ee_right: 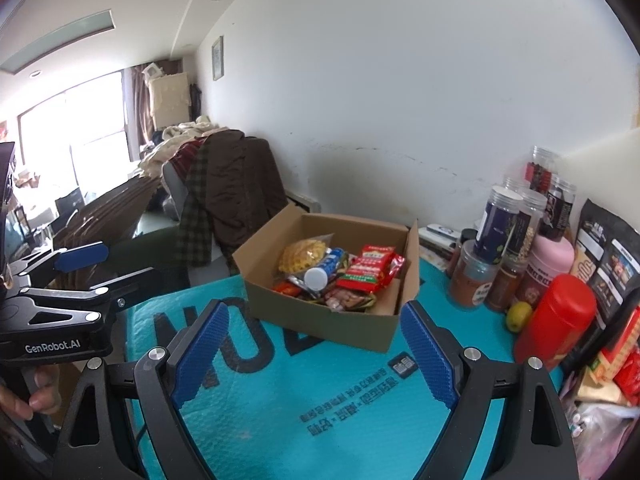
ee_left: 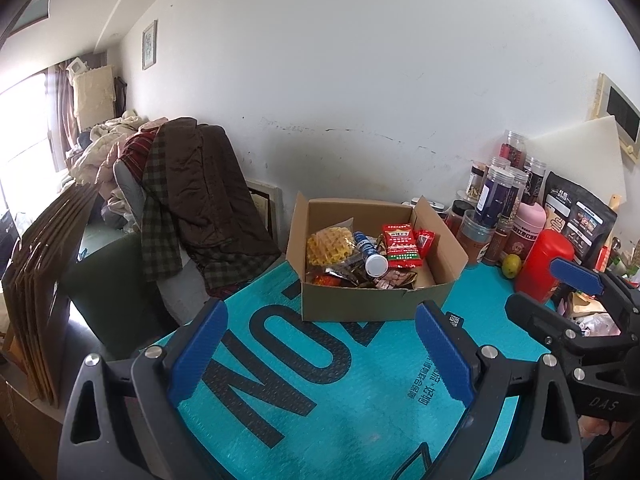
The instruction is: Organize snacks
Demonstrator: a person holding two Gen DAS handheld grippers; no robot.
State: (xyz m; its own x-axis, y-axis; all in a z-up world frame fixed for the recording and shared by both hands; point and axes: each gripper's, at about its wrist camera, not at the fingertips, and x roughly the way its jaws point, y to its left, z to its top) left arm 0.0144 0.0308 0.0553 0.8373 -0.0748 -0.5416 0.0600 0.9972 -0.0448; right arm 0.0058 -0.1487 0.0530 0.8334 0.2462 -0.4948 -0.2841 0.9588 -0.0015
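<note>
Honestly, both grippers, left gripper [ee_left: 320, 348] and right gripper [ee_right: 316, 356], hung wide apart, empty, before the open brown cardboard box [ee_left: 372, 300] of light, crinkly snack packets [ee_left: 400, 246], best pinched by edges.

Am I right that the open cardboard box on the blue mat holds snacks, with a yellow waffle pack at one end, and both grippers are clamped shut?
Not quite. The cardboard box on the blue mat does hold snacks, with the yellow waffle pack at one end, but the left gripper and right gripper are both open and empty. Each wrist view shows its own fingers spread wide.
</note>
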